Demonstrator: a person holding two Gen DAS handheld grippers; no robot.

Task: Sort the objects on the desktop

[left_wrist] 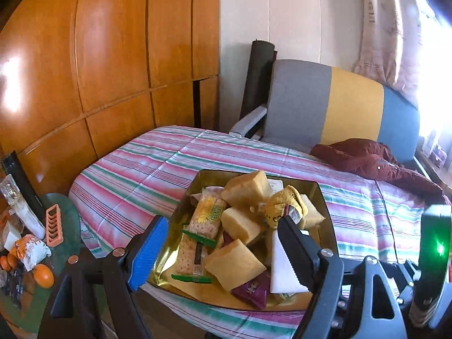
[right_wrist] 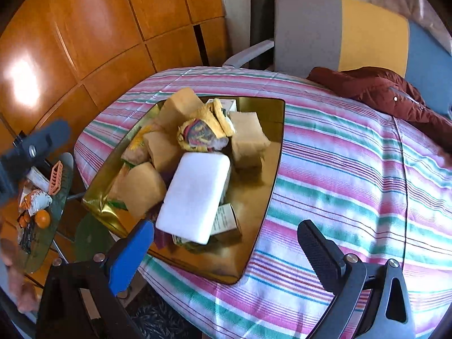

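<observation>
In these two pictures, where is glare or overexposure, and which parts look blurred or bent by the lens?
Left wrist view: the window at the right edge is burnt out to white, a bright glare patch sits on the glossy orange wooden wall panels, and the panel lines bend in curves. Right wrist view: similar glare on the panels, the dark object at the left edge is blurred, and the striped tablecloth bulges.

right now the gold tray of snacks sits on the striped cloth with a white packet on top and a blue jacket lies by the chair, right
Not quite: the jacket is dark red, not blue, as the right wrist view shows. The gold tray does sit on the striped cloth, with the white packet on top.
</observation>
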